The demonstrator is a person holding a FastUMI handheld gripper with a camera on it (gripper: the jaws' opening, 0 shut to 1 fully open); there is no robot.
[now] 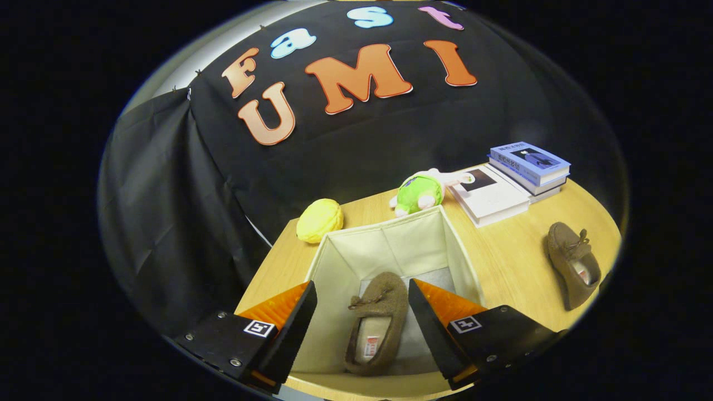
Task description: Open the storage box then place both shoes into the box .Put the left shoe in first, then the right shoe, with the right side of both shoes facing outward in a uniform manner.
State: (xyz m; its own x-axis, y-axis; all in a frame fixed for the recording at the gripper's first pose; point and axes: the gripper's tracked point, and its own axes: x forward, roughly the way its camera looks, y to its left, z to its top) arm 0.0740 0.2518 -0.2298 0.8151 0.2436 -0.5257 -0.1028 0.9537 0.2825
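Observation:
An open cream fabric storage box [440,225] stands on the wooden table just ahead of my fingers. One brown moccasin shoe [384,301] lies on the box floor, toe pointing away, seen between my two fingers but below them and not touched. The second brown shoe [574,267] lies on the table to the right of the box. My gripper [362,303] hovers above the box's near side, open, with nothing between its orange-and-black fingers [289,328].
Behind the box sit a yellow plush ball [319,220] and a green-and-white plush toy [423,192]. A white book [490,195] and a stack of blue books [529,167] lie at the back right. The wooden table [512,256] has bare surface between box and right shoe.

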